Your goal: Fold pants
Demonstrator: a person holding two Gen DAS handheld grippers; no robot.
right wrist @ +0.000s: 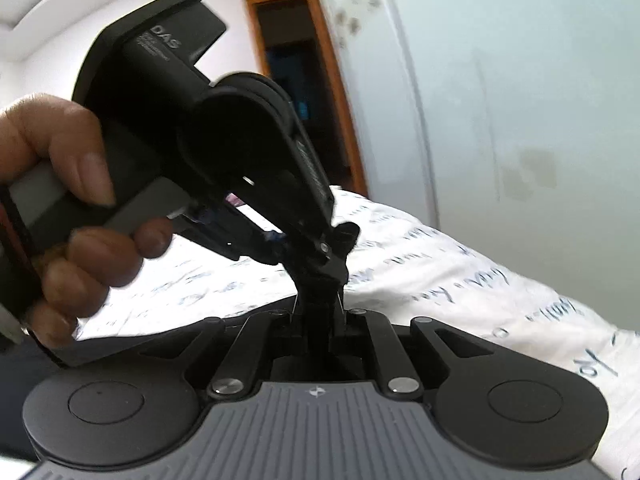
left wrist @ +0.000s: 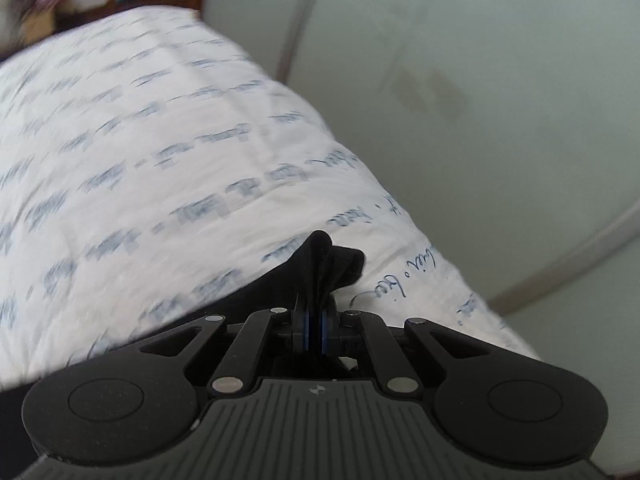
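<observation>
**Both grippers pinched on one black corner of the pants**

In the left wrist view, the left gripper [left wrist: 314, 320] is seen with its fingers brought together on a bunched tuft of the black pants [left wrist: 320, 264]; the blue-edged pads are pressed against the cloth, and a small lobe of fabric is pushed up beyond the tips. The garment is spread low across the white bedcover [left wrist: 160, 152], which is printed with blue handwriting, and its dark edge runs off to the lower left. A pale wall [left wrist: 480, 80] is seen behind. The background is smeared by blur.

In the right wrist view, the right gripper [right wrist: 320, 320] is shown clamped on the same dark fabric, its fingers drawn tight with cloth between them. Just beyond, the left gripper is seen from outside, angled down onto the pants [right wrist: 320, 280], its handle held by the person's left hand [right wrist: 72, 208]. The two grips sit almost touching.

The step in hand is judged to be the securing of a corner or hem before a fold. The next move would call for the grips to be kept firm while the cloth is lifted and carried over, with the edge kept taut so the layers are laid flat
</observation>
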